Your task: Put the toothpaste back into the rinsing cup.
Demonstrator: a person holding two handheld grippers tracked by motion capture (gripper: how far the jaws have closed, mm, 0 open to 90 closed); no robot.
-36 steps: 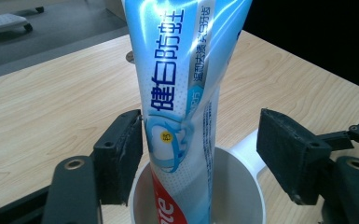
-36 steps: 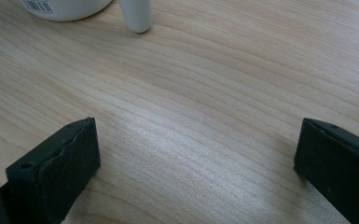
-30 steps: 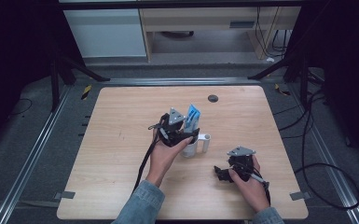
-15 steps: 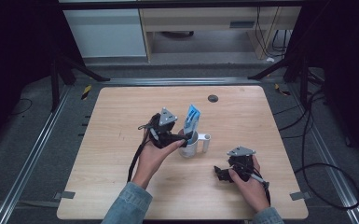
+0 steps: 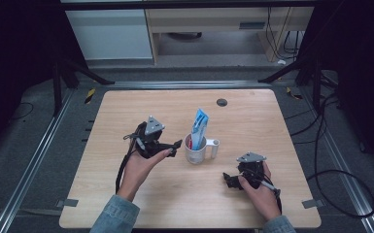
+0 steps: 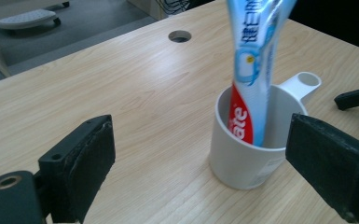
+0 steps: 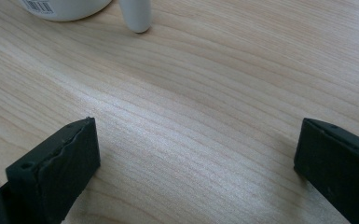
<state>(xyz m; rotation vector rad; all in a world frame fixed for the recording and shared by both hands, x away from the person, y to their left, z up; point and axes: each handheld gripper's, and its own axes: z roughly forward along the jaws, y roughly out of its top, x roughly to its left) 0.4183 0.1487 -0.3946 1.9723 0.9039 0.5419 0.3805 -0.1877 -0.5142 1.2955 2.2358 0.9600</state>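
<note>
A white mug [image 5: 195, 151] with a side handle stands near the middle of the wooden table [image 5: 252, 116]. A blue, white and red toothpaste tube [image 5: 198, 127] stands upright in it, leaning on the rim. In the left gripper view the mug [image 6: 251, 149] and tube [image 6: 254, 70] sit just ahead, to the right of centre. My left gripper [image 5: 174, 145] is open, just left of the mug, with nothing between its jaws. My right gripper [image 5: 229, 179] rests low on the table at the front right, open and holding nothing. The mug's base [image 7: 65, 9] and handle [image 7: 135, 16] appear at the top of the right gripper view.
A round cable hole [image 5: 221, 102] sits near the table's far edge. Metal rails and black stand legs flank the table on both sides. A white cabinet [image 5: 111, 34] and shelf stand beyond the far edge. Cables lie on the floor at the right.
My left gripper has let go of the toothpaste tube and drawn back leftward from the mug. The tube now stands in the mug by itself. The right gripper has stayed put.
</note>
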